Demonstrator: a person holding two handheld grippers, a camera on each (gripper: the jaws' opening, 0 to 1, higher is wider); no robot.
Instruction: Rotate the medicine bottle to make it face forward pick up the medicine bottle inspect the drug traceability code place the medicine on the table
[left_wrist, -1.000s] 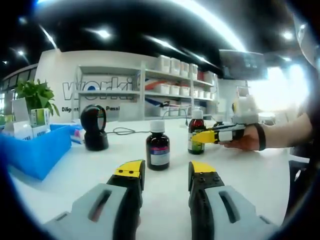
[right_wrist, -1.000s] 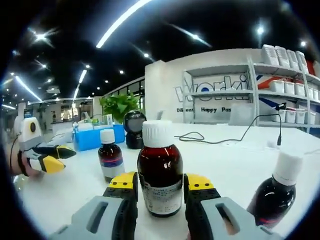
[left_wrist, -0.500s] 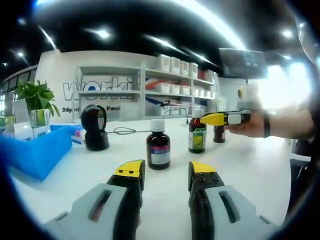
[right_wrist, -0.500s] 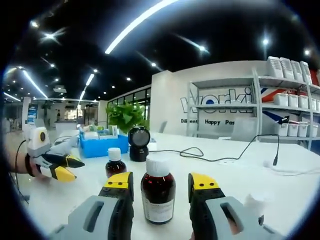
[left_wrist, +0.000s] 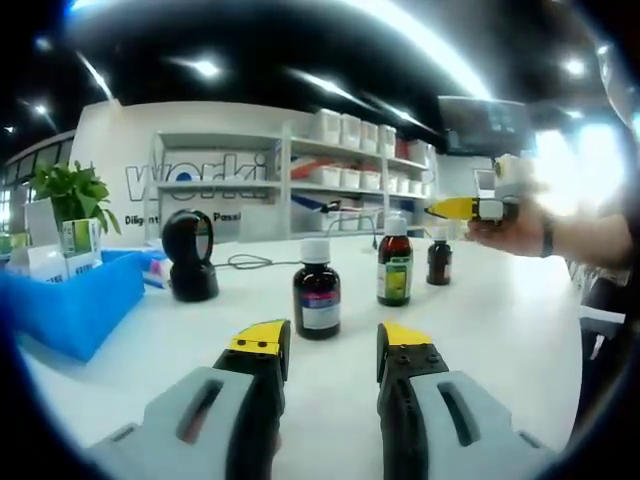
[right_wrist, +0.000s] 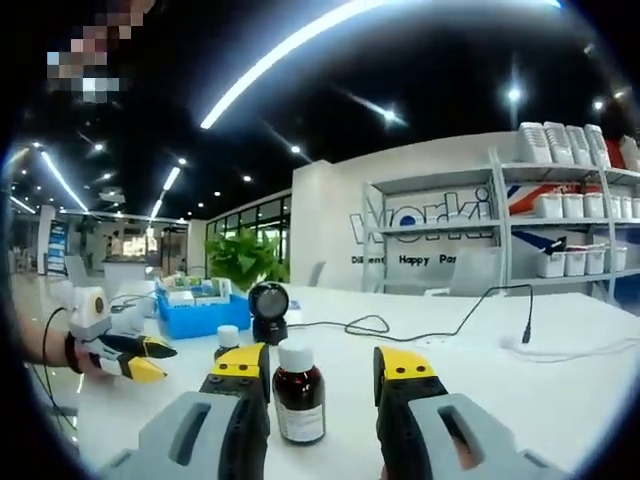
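We have three brown medicine bottles standing upright on the white bench (left_wrist: 520, 340). In the right gripper view, our right tool (right_wrist: 318, 368) hangs above the bench with its yellow-tipped jaws spread wide and nothing between them; the medicine bottle (right_wrist: 298, 405) with the white cap stands on the bench beyond the tips, lined up with the gap but apart from both jaws. A second bottle (right_wrist: 228, 337) peeks out behind the left jaw, near the black scanner (right_wrist: 268, 311) and the blue bin (right_wrist: 200, 310).

In the left gripper view, our left tool (left_wrist: 330, 345) is open too, holding nothing, well short of the near bottle (left_wrist: 316, 300). Further right stand the green-labelled bottle (left_wrist: 395, 265) and a small bottle (left_wrist: 438, 262), with the right tool raised above them in a hand (left_wrist: 505, 232).
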